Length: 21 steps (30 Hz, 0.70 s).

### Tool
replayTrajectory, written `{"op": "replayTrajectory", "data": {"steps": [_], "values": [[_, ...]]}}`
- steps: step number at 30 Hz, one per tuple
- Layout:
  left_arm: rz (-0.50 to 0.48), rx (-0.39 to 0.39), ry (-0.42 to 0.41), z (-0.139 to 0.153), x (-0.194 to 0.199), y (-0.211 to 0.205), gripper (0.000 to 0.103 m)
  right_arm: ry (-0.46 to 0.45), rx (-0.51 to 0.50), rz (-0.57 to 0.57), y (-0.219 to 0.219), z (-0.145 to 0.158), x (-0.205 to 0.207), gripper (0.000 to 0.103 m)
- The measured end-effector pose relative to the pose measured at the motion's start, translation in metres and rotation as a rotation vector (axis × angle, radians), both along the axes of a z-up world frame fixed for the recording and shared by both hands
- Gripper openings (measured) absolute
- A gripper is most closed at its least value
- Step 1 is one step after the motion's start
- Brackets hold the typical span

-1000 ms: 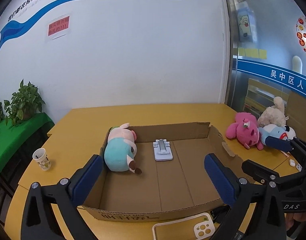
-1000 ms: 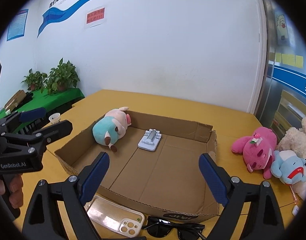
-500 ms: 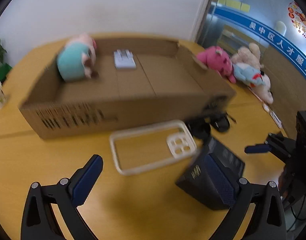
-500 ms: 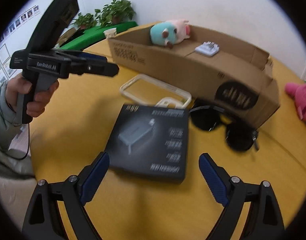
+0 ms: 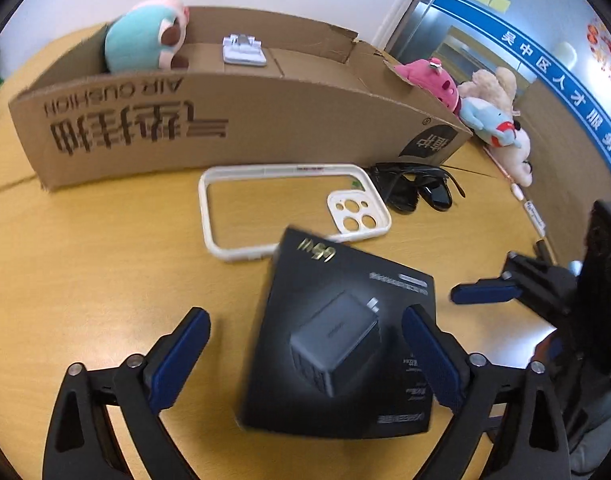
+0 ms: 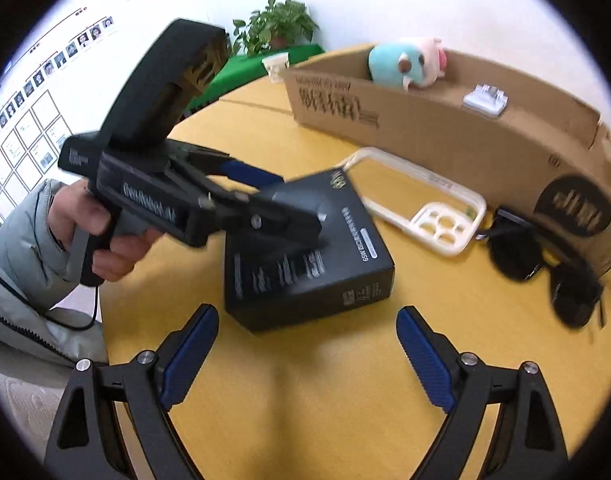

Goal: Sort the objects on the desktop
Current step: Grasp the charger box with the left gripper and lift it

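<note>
Black cardboard charger box [image 5: 341,336] lies flat on the yellow wooden table [image 5: 97,264], just short of the open brown cardboard carton [image 5: 233,120]. Left gripper [image 5: 305,344] is nearer, tilted down over it, jaws closing either side of the box, pads probably not touching yet (blurred). Right gripper [image 6: 307,350] wide open, empty, box ahead of it.

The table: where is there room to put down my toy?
The table is bare left of the phone case and black box, in front of the cardboard box. It is crowded where case, black box and sunglasses sit close, and by the soft toys.
</note>
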<state>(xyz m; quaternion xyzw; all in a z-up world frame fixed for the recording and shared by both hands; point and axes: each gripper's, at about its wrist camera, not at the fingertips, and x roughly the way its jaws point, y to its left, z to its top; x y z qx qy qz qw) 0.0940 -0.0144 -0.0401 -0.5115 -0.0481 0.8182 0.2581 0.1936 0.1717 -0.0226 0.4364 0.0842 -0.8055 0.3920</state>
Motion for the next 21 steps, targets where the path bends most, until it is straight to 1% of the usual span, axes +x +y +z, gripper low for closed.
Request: {"op": "replayTrajectory", "data": {"steps": [2,5,7,8,9,11,12,14,15,17,18,20,21], "values": [[-0.017,0.03,-0.026,-0.005,0.0,-0.003,0.092,0.017,0.026,0.019,-0.008,-0.003,0.007,0.091],[-0.059,0.108,-0.082,-0.012,0.002,-0.003,0.085,0.025,0.04,0.005,-0.017,-0.008,0.011,0.091],[-0.109,0.113,-0.09,-0.011,0.007,0.001,0.082,0.042,0.056,-0.029,-0.017,-0.01,0.01,0.092],[-0.134,0.115,-0.088,-0.009,0.01,0.003,0.078,0.048,0.057,-0.043,-0.015,-0.01,0.01,0.092],[-0.154,0.125,-0.084,-0.007,0.013,0.003,0.076,0.054,0.053,-0.059,-0.011,-0.009,0.008,0.092],[-0.125,0.148,-0.073,-0.004,0.013,-0.005,0.076,0.053,0.038,-0.082,-0.002,-0.007,0.004,0.092],[-0.089,0.156,-0.082,-0.005,0.009,-0.01,0.076,0.05,0.032,-0.082,0.001,-0.007,0.004,0.092],[-0.051,0.157,-0.113,-0.011,0.003,-0.013,0.076,0.053,0.044,-0.069,0.003,-0.008,0.006,0.092],[-0.045,0.177,-0.115,-0.012,0.001,-0.014,0.076,0.058,0.058,-0.062,0.0,-0.009,0.005,0.092],[-0.046,0.179,-0.109,-0.013,-0.001,-0.01,0.076,0.075,0.083,-0.057,-0.007,-0.011,0.003,0.092],[-0.05,0.175,-0.104,-0.012,-0.001,-0.007,0.074,0.09,0.09,-0.063,-0.01,-0.01,0.003,0.092],[-0.06,0.214,-0.135,-0.015,-0.002,-0.003,0.068,0.107,0.081,-0.066,-0.016,-0.009,0.002,0.09],[-0.043,0.209,-0.125,-0.014,-0.001,-0.003,0.068,0.119,0.081,-0.075,-0.019,-0.009,0.002,0.091]]}}
